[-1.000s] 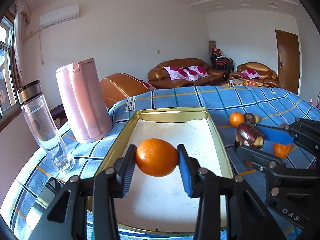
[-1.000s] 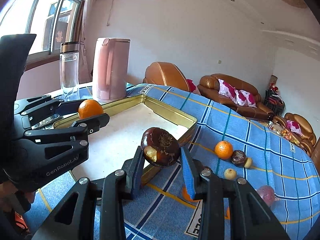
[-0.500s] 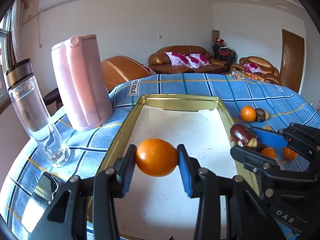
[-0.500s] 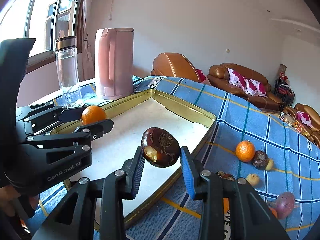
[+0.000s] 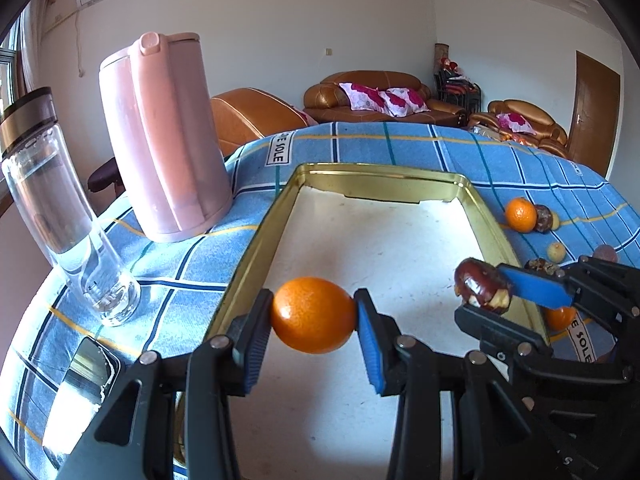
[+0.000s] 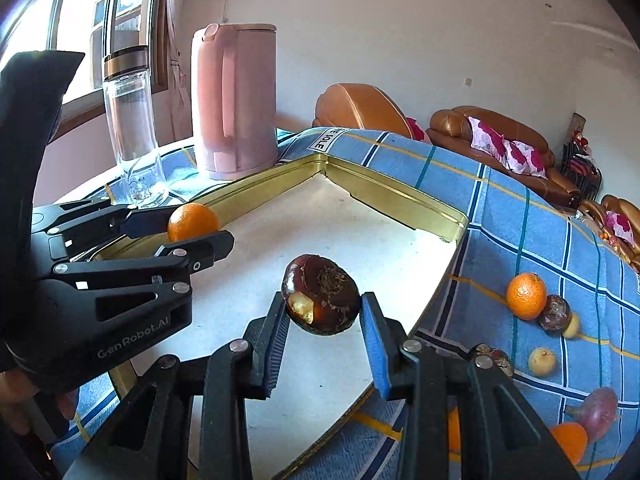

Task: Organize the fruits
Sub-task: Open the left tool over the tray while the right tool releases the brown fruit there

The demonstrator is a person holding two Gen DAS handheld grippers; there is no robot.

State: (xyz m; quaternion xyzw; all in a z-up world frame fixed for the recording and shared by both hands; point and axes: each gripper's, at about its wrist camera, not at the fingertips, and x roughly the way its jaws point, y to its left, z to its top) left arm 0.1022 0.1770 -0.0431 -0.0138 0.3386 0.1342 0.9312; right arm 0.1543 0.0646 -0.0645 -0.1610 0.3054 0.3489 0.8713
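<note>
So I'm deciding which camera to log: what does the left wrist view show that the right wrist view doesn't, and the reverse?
Only the left wrist view shows the phone lying on the tablecloth and the brown door. Only the right wrist view shows the window and the purplish fruit. Both show the gold tray, pink kettle, glass bottle, the left hand-held gripper shut on an orange, and the right hand-held gripper shut on a dark brown fruit.

Pink kettle (image 5: 164,140) beside a clear glass bottle (image 5: 60,208) on blue checked cloth (image 5: 380,144); brown sofas (image 5: 380,96) behind.
</note>
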